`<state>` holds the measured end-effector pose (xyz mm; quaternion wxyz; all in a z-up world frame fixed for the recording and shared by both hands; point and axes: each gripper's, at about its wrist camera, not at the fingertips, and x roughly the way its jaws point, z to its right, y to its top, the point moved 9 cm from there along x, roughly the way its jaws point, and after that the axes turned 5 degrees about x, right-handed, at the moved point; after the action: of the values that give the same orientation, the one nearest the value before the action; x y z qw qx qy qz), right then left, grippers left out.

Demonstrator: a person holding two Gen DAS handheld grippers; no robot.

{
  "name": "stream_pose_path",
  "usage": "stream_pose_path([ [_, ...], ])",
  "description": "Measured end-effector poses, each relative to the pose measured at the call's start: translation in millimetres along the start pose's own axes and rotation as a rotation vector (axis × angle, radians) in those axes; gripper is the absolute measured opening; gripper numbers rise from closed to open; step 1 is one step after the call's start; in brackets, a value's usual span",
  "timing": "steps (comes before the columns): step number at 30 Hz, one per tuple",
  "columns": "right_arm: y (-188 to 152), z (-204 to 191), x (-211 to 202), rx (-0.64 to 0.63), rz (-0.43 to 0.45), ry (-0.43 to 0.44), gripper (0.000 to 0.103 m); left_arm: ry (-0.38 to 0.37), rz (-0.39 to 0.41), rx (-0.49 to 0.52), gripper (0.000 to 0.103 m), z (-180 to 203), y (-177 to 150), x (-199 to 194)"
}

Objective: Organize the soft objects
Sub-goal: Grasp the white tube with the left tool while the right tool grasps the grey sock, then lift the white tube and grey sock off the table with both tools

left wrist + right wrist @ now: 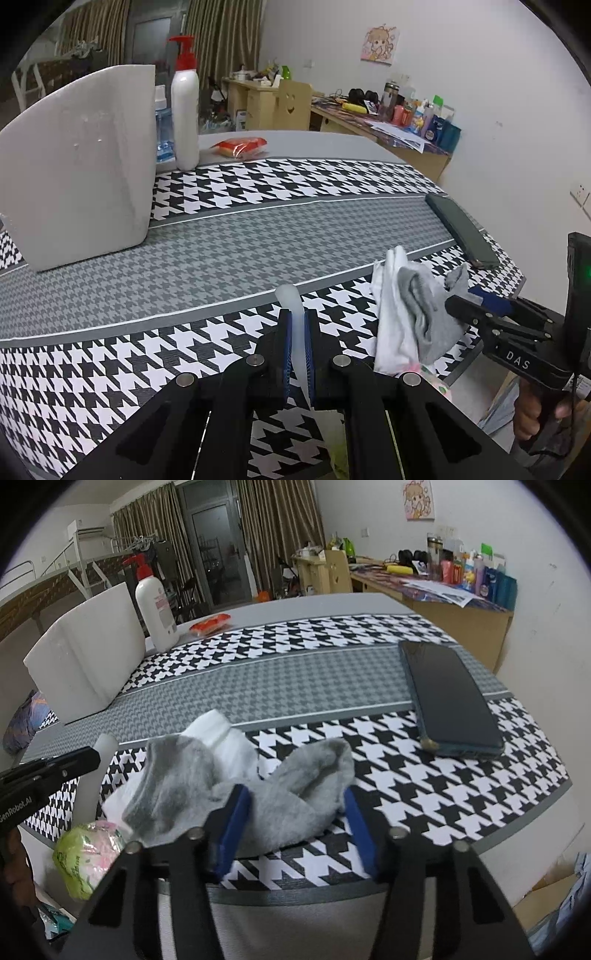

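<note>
Left hand-held gripper (297, 339) clamped on a translucent white strip (291, 299); right hand-held gripper (291, 808) half-open, blue pads (232, 823) straddling grey sock (295, 797) on desk (424, 797).

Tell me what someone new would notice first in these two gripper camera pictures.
First, the loud black-and-white houndstooth tablecloth covering the table. At its near edge lies a crumpled grey sock on white cloth, with the right gripper straddling it, while the left gripper is shut on a translucent plastic strip. A dark phone lies flat to the right, and a white box stands at far left.
</note>
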<state>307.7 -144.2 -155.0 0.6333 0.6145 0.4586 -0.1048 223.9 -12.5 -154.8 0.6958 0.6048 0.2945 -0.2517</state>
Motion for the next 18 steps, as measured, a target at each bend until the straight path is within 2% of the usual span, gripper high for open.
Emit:
stream_pose_path([
  [5, -1, -1, -1, -0.003, -0.013, -0.008, 0.028, -0.008, 0.004, 0.009, 0.007, 1, 1, -1],
  [7, -1, -1, -3, -0.004, -0.013, -0.007, 0.023, -0.008, 0.006, 0.011, 0.007, 1, 2, -1],
  [18, 18, -8, -35, -0.057, 0.095, -0.035, 0.018, -0.013, 0.033, 0.024, 0.007, 1, 6, -10],
])
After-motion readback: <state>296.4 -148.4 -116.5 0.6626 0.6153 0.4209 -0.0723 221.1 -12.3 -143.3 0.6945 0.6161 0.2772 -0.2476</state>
